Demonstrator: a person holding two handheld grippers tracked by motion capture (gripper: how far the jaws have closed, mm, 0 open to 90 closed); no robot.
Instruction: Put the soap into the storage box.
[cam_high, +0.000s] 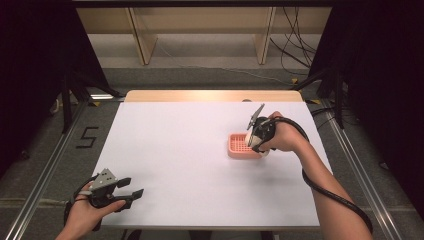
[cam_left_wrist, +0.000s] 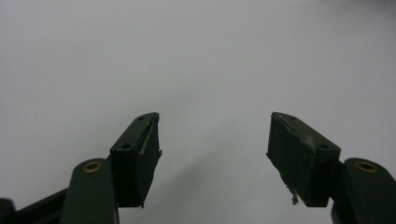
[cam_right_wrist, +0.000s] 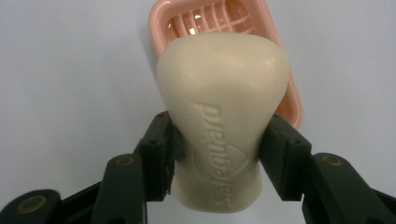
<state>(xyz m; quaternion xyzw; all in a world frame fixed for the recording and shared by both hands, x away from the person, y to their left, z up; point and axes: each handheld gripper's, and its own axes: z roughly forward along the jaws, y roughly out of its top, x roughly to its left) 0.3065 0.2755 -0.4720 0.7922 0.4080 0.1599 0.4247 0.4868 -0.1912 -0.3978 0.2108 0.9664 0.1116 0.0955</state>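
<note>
Right tool (cam_right_wrist: 219, 154) clenched on cream Safeguard soap bar (cam_right_wrist: 222, 107), above pink soap dish (cam_high: 241, 145) on white desk (cam_high: 190, 165); left tool (cam_left_wrist: 215, 154) released, jaws wide apart, near desk's front-left corner

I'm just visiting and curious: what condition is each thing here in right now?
Left tool: open, holding nothing, low over the white table.
Right tool: shut on the soap bar.
Safeguard soap bar: gripped, held above the dish.
Pink soap dish: empty, flat on the table.
</note>
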